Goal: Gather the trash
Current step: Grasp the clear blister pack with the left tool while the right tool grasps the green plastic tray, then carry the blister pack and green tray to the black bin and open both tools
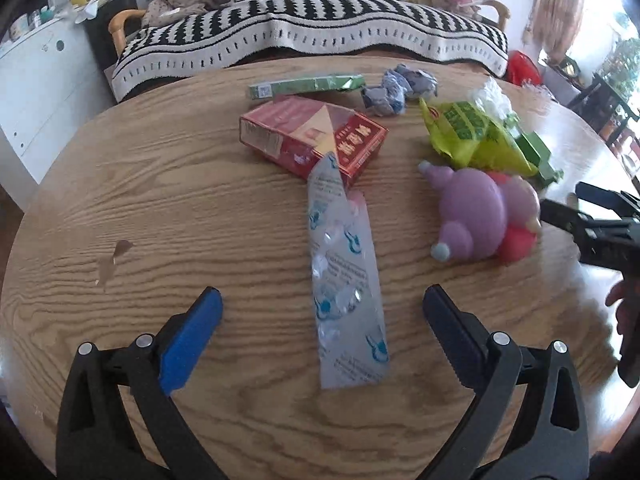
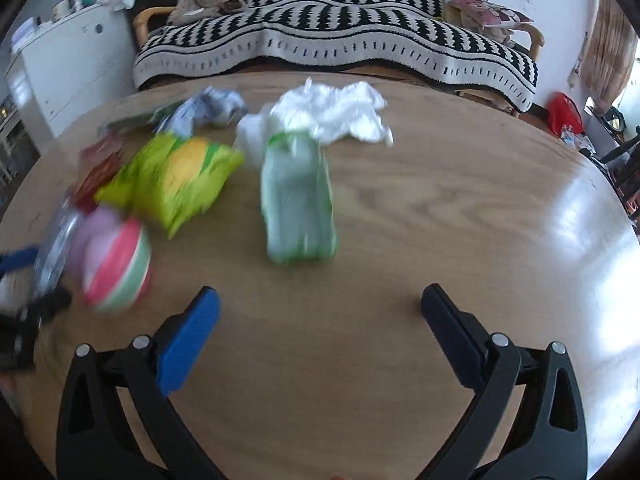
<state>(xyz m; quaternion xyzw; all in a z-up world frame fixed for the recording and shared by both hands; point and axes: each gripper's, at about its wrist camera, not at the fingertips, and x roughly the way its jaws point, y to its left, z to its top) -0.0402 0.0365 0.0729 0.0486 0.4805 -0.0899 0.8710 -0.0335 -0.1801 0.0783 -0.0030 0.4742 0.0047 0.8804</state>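
Left gripper (image 1: 322,300) spread wide, nothing held, fingers either side of a long clear plastic wrapper (image 1: 344,280) with blue print, lying flat on the round wooden bench (image 1: 160,200); cannot tell if fingertips touch the bench. Wrapper's far end lies over the corner of a red carton (image 1: 312,136). Behind the carton, a flat green box (image 1: 304,86) near the far edge, and beside it a crumpled blue-grey paper wad (image 1: 400,88). To the right, a yellow-green snack bag (image 1: 476,132) with white tissue (image 1: 494,96) behind it. In front of the bag, a purple and pink round toy (image 1: 484,220), blurred. Right gripper (image 1: 592,220) shows at the right edge of the left view, close to the toy, contact unclear. Right wrist view is motion-blurred: right gripper (image 2: 320,304) wide open, empty, above bare bench (image 2: 440,220). Ahead of it a green-white packet (image 2: 298,208) lying on the bench, its far end against crumpled white tissue (image 2: 332,114). Left of that, the yellow-green snack bag (image 2: 176,180), the striped pink-green ball toy (image 2: 116,268), red carton (image 2: 100,172) partly hidden, paper wad (image 2: 212,110). Black-and-white striped blanket (image 2: 336,40) over a sofa behind the bench.
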